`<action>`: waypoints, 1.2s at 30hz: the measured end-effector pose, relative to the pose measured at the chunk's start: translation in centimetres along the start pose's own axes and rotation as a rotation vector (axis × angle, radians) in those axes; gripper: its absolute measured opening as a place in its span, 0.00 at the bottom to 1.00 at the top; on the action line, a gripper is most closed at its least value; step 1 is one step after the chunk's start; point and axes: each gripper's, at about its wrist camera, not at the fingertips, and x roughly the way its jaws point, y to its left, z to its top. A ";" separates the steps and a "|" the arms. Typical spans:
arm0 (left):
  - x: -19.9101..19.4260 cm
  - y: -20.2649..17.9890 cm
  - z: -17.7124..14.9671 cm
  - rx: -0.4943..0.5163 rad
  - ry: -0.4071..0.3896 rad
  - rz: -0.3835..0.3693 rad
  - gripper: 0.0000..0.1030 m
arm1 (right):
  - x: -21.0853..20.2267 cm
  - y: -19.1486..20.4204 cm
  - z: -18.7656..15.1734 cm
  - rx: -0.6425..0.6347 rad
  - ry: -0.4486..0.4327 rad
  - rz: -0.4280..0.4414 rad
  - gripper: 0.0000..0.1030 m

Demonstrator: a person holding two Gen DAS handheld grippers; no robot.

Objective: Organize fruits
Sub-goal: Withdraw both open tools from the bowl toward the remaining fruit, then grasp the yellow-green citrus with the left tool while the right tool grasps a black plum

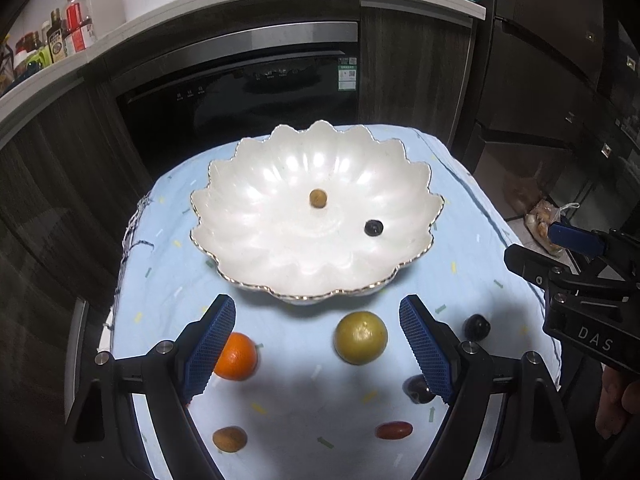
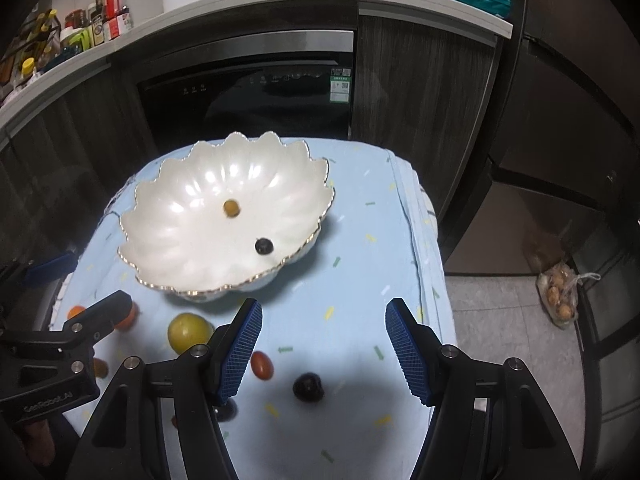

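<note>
Big white bowl point(image 1: 256, 248) just past both grippers, ready for fruit; two small ones inside. Left gripper point(image 1: 316, 344) wide apart, holding nothing, yellow fruit point(image 1: 361, 337) between its pads. Right gripper point(image 2: 323, 346) apart too, holding nothing, dark fruit point(image 2: 308, 387) just below.

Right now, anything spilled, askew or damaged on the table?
Nothing spilled. The bowl sits upright, rim intact. Only oddity: the blue cloth has a frayed left edge with loose dark threads.
</note>
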 end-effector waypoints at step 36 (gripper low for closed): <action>6.2 -2.6 -4.1 0.059 0.078 -0.041 0.77 | 5.2 0.0 -6.3 -0.009 0.119 0.032 0.64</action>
